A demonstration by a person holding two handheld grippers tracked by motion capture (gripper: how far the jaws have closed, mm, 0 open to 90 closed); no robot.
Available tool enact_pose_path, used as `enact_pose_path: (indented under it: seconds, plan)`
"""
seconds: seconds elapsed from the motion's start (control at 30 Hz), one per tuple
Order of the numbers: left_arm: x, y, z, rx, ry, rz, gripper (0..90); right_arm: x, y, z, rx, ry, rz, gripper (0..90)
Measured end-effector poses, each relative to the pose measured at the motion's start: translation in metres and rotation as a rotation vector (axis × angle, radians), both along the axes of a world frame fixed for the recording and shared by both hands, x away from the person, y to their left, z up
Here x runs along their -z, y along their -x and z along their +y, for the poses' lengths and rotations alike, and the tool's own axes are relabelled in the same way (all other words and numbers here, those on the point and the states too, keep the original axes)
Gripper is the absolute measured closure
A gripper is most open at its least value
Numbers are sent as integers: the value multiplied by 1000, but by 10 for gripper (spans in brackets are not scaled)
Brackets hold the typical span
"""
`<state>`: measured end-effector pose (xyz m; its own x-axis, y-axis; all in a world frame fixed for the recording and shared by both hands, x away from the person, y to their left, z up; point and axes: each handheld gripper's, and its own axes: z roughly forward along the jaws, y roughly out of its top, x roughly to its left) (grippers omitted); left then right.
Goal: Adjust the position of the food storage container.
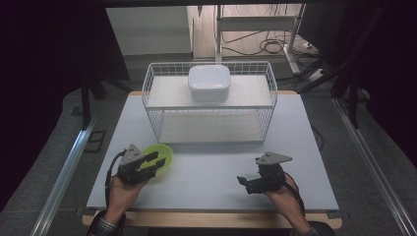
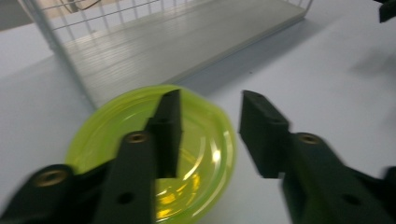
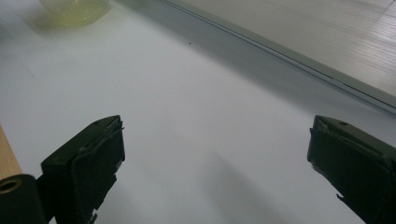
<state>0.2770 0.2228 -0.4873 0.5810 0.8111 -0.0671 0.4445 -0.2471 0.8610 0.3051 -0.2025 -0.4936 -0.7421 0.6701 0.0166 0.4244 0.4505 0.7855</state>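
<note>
The left tool [image 1: 149, 164] sits at the near-left part of the bench [image 1: 211, 172], held in the person's left hand [image 1: 120, 189]. Its jaws straddle the near rim of the green bowl [image 1: 164, 156]: in the left gripper view one jaw stands inside the bowl [image 2: 201, 149] and the other outside it, over the bare bench surface. A gap remains between the outer jaw and the rim, so the tool is released, not clamped on the bowl. That view is slightly blurred.

The green bowl rests upright on the bench, just in front of the near-left corner of the white wire rack [image 1: 210, 101]. The rack has two levels; a white lidded container [image 1: 209, 82] stands on the upper shelf, toward the back centre. The lower shelf [image 2: 177, 42] appears in the left gripper view directly beyond the bowl.

The right tool [image 1: 244, 183] is held in the right hand [image 1: 285, 194] at the near-right part of the bench, well apart from the bowl. In the right gripper view its jaws stand wide with bare bench surface [image 3: 201, 140] between them: released, gripping nothing. The bowl [image 3: 77, 9] appears at the far upper left of that view
</note>
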Motion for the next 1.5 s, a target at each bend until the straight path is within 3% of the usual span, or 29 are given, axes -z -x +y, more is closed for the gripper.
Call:
enact_pose_path:
  seconds: [0.07, 0.13, 0.27, 0.43, 0.6, 1.0, 1.5]
  plan:
    - [0, -1, 6, -22, 6, 2, 660, 0, 0, 0, 0, 1, 1, 44]
    - [0, -3, 15, -47, 27, 12, 759, 1, 0, 0, -2, 6, 1, 44]
    - [3, -11, 36, -132, 45, 39, 881, 2, 0, 1, -5, 15, 3, 45]
    - [7, -17, 51, -187, 47, 56, 900, 3, 0, 2, -4, 21, 4, 45]
    - [14, -27, 60, -233, 15, 74, 900, 4, -2, 1, 1, 27, 5, 46]
    - [31, -45, 61, -234, 10, 145, 900, 6, -3, 2, -2, 44, 15, 46]
    - [38, -50, 48, -185, 18, 197, 900, 9, -3, 4, -14, 58, 26, 46]
